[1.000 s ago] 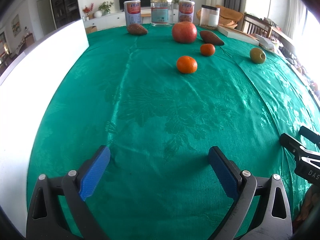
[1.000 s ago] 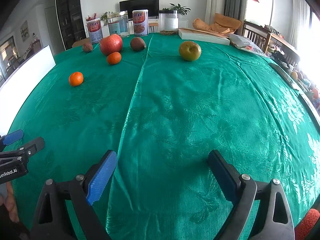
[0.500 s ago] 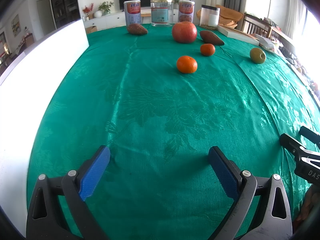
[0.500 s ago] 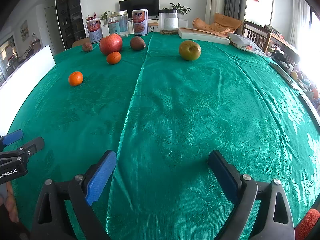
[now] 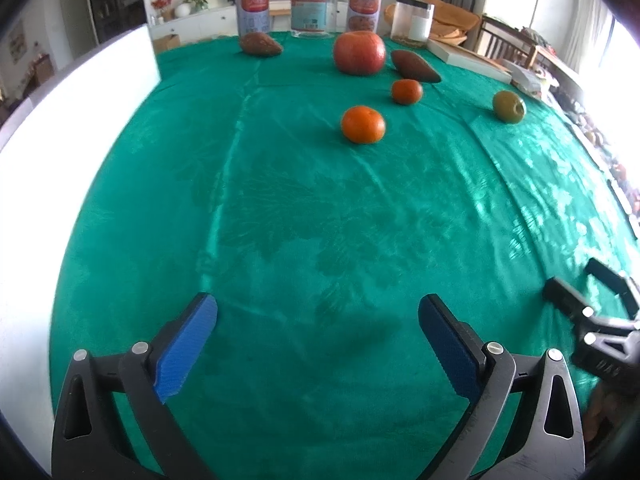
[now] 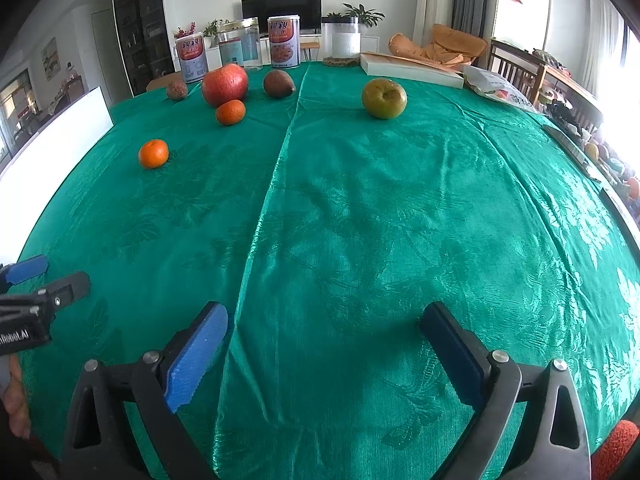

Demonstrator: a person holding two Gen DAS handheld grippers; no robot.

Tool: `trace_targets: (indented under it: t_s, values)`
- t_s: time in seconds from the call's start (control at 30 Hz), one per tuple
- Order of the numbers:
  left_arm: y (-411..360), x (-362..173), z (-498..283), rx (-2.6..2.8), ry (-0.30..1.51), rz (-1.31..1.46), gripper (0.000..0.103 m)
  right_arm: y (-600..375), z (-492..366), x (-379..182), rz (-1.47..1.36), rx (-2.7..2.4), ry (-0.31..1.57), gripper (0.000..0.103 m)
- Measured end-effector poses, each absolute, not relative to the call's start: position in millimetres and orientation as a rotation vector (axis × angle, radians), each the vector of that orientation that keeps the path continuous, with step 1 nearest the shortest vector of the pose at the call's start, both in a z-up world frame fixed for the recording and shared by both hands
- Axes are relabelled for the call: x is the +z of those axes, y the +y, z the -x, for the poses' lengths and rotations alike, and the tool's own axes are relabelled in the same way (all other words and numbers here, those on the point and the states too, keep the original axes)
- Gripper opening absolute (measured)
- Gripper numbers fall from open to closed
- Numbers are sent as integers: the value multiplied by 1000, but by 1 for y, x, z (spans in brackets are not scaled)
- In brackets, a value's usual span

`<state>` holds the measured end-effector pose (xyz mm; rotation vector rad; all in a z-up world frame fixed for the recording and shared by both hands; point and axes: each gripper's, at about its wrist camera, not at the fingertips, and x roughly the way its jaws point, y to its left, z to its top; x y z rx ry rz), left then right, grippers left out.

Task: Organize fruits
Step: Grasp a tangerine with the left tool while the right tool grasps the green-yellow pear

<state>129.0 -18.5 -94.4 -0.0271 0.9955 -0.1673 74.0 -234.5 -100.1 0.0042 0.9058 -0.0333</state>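
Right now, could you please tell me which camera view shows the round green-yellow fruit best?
The right wrist view: the round green-yellow fruit sits large, near centre, with its stem dimple visible. The left wrist view shows it smaller, off towards the right edge.

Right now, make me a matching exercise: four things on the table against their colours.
Things:
1. apple
2. pear
3. tangerine
4. tablecloth

Colours:
A. orange
B. teal green
C. red
D. olive green

Pairs: 1-C, 2-D, 3-A, 4-B
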Motion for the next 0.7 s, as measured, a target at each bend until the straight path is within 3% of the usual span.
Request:
trace_targets:
  t_s: [0.23,0.3,0.37,0.53,0.6,0.63,0.7]
  values:
    - [-44,-63,-209,-256,938,-36,98,-235,-75,-99,-13,-17,915,101]
    - [-53,-73,-228,-253,984,-81,94,-245,-80,-94,-78,13,942,100]
    - [-57,-83,-242,-246,1039,-115,78,-269,-97,-80,-193,70,974,100]
    - [-62,-88,-260,-238,1099,-129,74,-346,-204,-26,-292,12,1038,100]
    - [-65,-88,-262,-243,1113,-144,53,-366,-257,-21,-310,-19,1107,100]
    - [-65,-86,-262,-242,1104,-151,36,-370,-281,-23,-324,-11,1162,100]
    - [-64,-84,-266,-254,1123,-137,32,-366,-319,-36,-365,57,1287,100]
